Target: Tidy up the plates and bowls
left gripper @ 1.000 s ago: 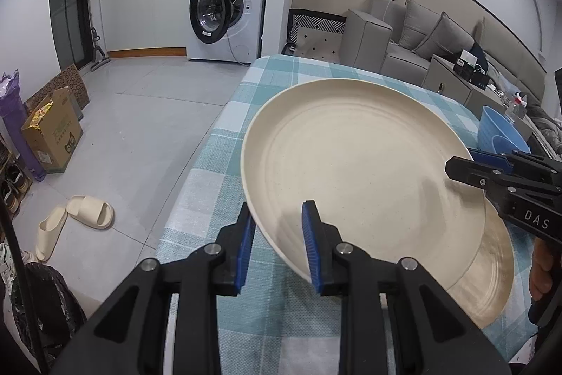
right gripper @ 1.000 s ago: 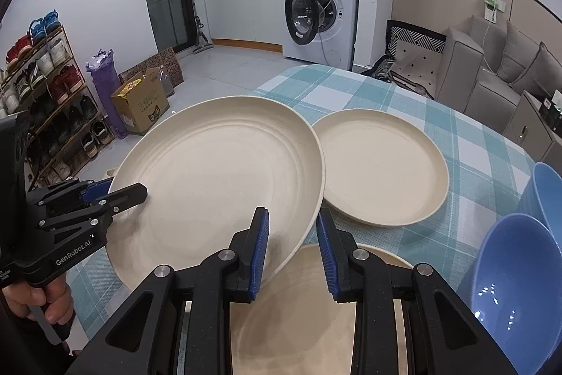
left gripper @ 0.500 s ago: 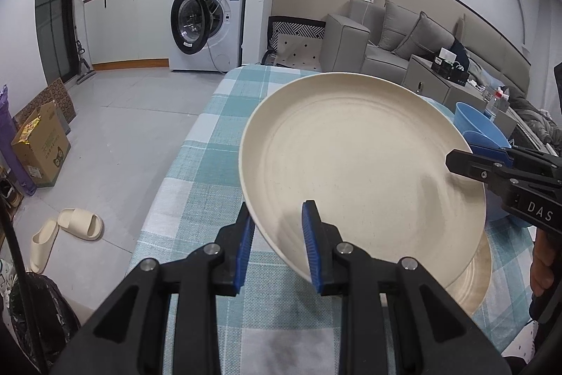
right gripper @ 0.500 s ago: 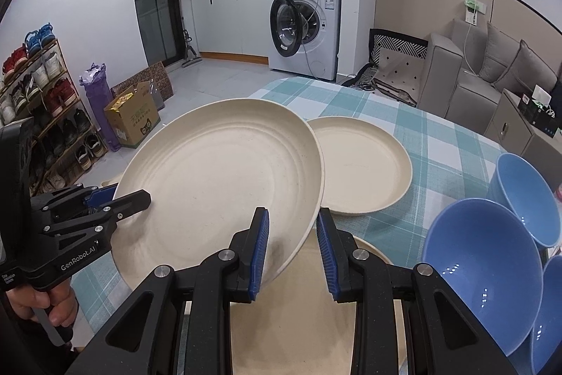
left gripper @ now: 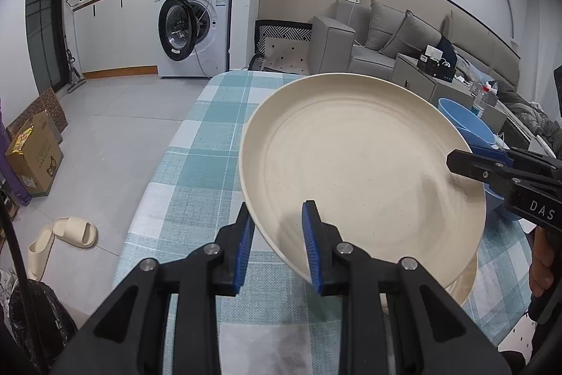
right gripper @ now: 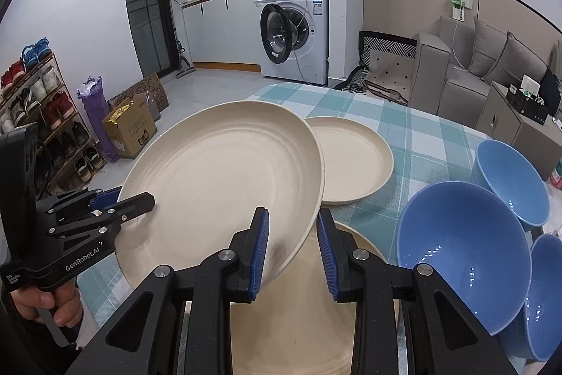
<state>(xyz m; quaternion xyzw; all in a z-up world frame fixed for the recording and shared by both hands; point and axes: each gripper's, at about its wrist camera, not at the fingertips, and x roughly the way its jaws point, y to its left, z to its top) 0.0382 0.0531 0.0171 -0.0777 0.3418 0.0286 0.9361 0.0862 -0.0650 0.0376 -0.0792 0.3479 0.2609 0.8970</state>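
A large cream plate point(left gripper: 361, 171) is held in the air, tilted, over the checked table point(left gripper: 196, 160). My left gripper point(left gripper: 277, 245) is shut on its near rim. My right gripper point(right gripper: 291, 252) is shut on the opposite rim of the same plate point(right gripper: 217, 188). A second cream plate point(right gripper: 309, 315) lies on the table right under it. A third cream plate point(right gripper: 351, 160) lies farther back. Three blue bowls point(right gripper: 463, 252) stand at the right, the nearest one largest.
The table's left edge point(left gripper: 154, 178) drops to a tiled floor with slippers point(left gripper: 63, 238) and a cardboard box point(left gripper: 31, 157). A sofa point(left gripper: 404, 48) and a washing machine point(left gripper: 196, 27) stand beyond the table. A shoe rack point(right gripper: 38, 115) is at far left.
Both grippers have risen with the large plate; it now sits higher above the plate below. More of the blue bowls and the far plate have come into the right wrist view.
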